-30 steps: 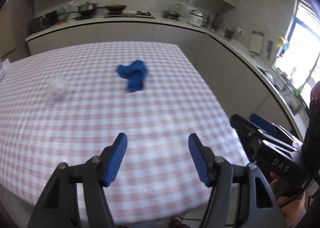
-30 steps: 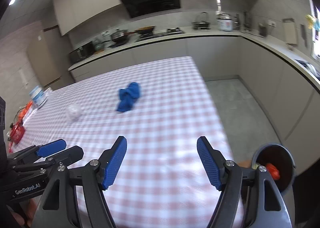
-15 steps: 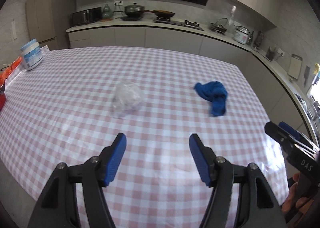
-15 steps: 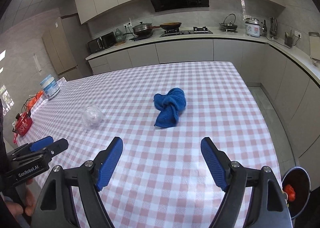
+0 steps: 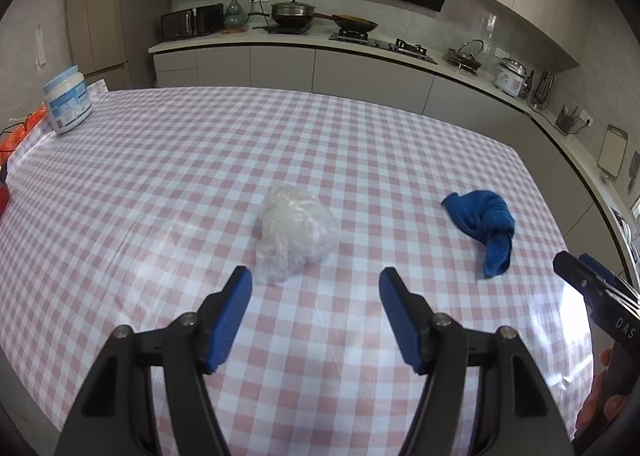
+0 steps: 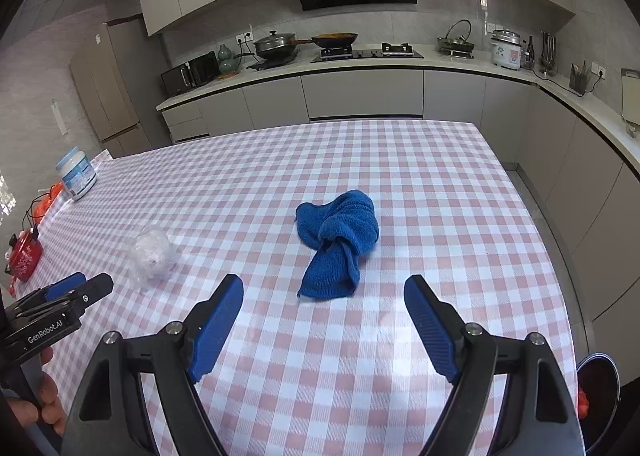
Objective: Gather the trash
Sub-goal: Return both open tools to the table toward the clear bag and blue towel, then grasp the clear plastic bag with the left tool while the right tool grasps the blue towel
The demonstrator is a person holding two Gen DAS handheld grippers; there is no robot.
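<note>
The crumpled ball of clear plastic film [image 5: 294, 234] lies on the table just ahead of the left gripper [image 5: 315, 288], a little toward that gripper's left finger [image 5: 230, 318], so the left one is plainly the nearer; its jaws are spread wide with nothing between them. The wad is roughly round, slightly taller than wide in the left wrist view, with no clear long axis to line up on. The right gripper [image 6: 323, 298], also spread and empty, points past the wad at a twisted blue terry cloth [image 6: 338, 242] lying to the wad's right, well apart from it. Wad and cloth rest on a pink-and-white checked tablecloth [image 5: 360, 152]. A white tub with a pale blue lid [image 5: 67, 99] stands far left of the wad, and a dark round bin [image 6: 598, 392] sits on the floor past the table's right corner, probably where the wad belongs.
</note>
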